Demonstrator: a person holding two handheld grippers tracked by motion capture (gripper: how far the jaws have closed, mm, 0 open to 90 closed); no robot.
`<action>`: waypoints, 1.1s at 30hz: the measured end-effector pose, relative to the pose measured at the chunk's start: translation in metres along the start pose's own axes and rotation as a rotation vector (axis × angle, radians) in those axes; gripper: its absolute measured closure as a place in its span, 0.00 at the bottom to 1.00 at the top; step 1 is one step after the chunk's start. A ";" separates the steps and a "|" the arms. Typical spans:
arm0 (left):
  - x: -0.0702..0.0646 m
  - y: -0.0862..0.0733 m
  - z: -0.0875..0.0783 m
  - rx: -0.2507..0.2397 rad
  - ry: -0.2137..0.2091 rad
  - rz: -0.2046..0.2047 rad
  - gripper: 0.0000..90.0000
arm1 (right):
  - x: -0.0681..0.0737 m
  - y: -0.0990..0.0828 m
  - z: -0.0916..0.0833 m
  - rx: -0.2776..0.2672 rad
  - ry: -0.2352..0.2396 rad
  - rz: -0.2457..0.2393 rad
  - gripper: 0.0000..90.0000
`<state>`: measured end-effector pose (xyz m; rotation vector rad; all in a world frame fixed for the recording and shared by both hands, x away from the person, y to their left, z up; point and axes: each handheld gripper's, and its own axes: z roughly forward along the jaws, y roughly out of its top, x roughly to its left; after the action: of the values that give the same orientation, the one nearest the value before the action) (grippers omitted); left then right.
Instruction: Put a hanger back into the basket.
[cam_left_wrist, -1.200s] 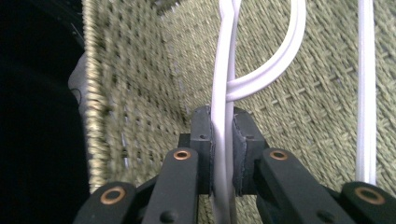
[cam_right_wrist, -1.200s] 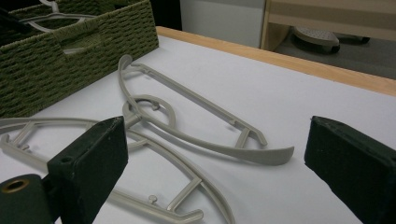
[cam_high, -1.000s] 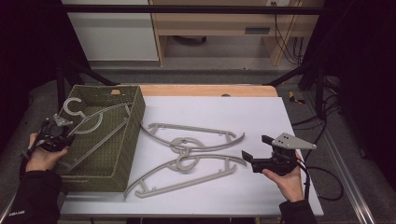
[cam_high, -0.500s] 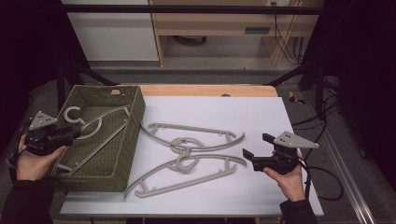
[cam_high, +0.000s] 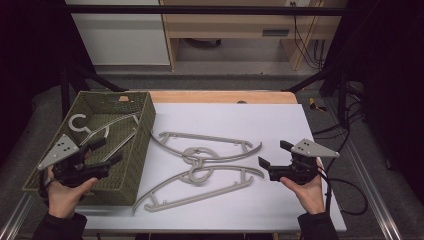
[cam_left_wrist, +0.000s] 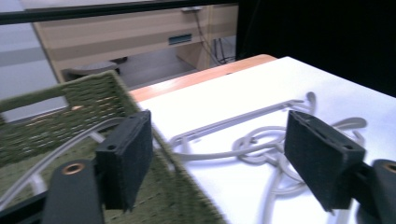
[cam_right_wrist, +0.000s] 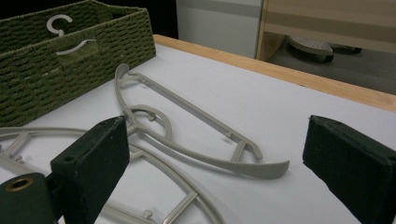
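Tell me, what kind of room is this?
Probably a lab or workshop set up for recording. A white table stands inside a black frame, cables hang by plain wooden furniture, and hands hold a gripper each.

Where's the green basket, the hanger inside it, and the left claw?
green basket (cam_high: 141, 131), high view, on its right wall.
hanger inside it (cam_high: 78, 121), high view, on its hook.
left claw (cam_high: 106, 151), high view, midway between its fingertips.

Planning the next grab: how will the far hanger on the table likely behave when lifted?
The far hanger looks thin and hollow-framed, so probably light and slightly springy. Its hook loops with the near hanger, so that one may drag along. Smooth plastic could slip.
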<state>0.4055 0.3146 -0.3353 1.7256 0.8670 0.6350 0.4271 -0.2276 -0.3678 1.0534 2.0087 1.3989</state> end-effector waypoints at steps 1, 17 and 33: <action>-0.004 -0.002 0.001 -0.002 -0.005 -0.001 0.24 | 0.000 0.000 0.001 0.004 0.001 -0.001 0.09; -0.030 -0.007 0.009 0.010 -0.062 0.036 0.17 | 0.012 0.012 0.047 0.087 0.067 -0.045 0.13; -0.024 -0.013 0.013 0.051 -0.049 0.046 0.13 | 0.029 0.023 0.132 0.348 0.123 -0.189 0.26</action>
<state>0.3978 0.2901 -0.3517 1.8042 0.8182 0.6032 0.5150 -0.1257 -0.3933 0.9012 2.4335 1.0632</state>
